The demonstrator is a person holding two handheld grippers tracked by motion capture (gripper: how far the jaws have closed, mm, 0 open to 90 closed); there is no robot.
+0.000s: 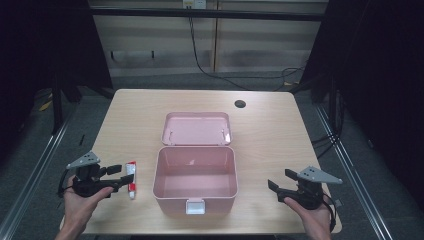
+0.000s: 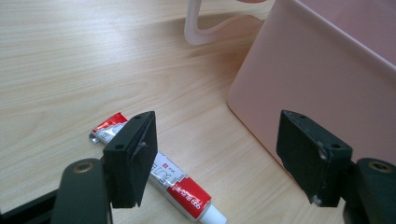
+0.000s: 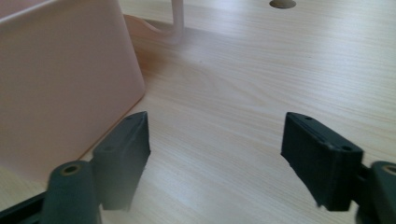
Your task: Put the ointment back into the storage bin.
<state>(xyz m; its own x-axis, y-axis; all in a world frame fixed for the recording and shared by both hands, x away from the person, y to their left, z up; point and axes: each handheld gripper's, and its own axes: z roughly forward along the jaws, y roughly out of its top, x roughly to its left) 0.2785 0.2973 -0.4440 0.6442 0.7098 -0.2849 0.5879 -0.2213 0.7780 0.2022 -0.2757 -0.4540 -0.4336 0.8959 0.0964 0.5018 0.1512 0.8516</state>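
Grippers both near desk front edge, as I read it: left hand-held gripper jaws spread, nothing between, hovering just over red/white tube; right hand-held gripper jaws spread too, over bare wood. Pink box sits between them, tube just left of it, apart. Lid laid open behind box. Cable hole farther back.

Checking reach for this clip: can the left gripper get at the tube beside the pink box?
Probably yes: the left gripper is open just above the tube, which lies flat on the table beside the pink box.
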